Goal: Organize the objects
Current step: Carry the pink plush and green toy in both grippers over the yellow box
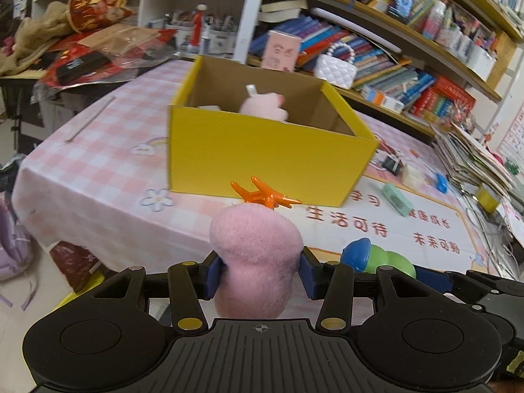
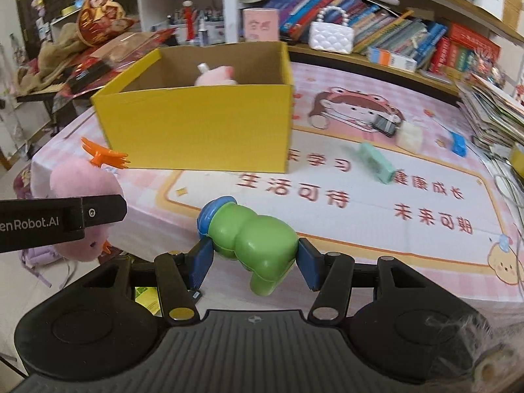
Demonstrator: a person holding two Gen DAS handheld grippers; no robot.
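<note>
My left gripper [image 1: 258,273] is shut on a pink plush toy [image 1: 255,249] with orange antlers [image 1: 262,195], held in front of the yellow open box [image 1: 262,154]. My right gripper [image 2: 253,260] is shut on a green plastic toy [image 2: 255,245] with a blue cap [image 2: 213,213], held above the table's near edge. The yellow box [image 2: 203,127] holds another pink plush [image 2: 216,77], which also shows in the left wrist view [image 1: 262,104]. The left gripper's pink plush [image 2: 82,183] shows at the left of the right wrist view.
On the pink tablecloth [image 2: 360,203] right of the box lie a mint green block [image 2: 376,162], a pale cube [image 2: 409,136], a blue piece [image 2: 458,144] and a dark clip [image 2: 386,124]. Bookshelves [image 2: 393,32] and a white handbag [image 2: 332,34] stand behind. Stacked books [image 2: 494,114] lie at the right.
</note>
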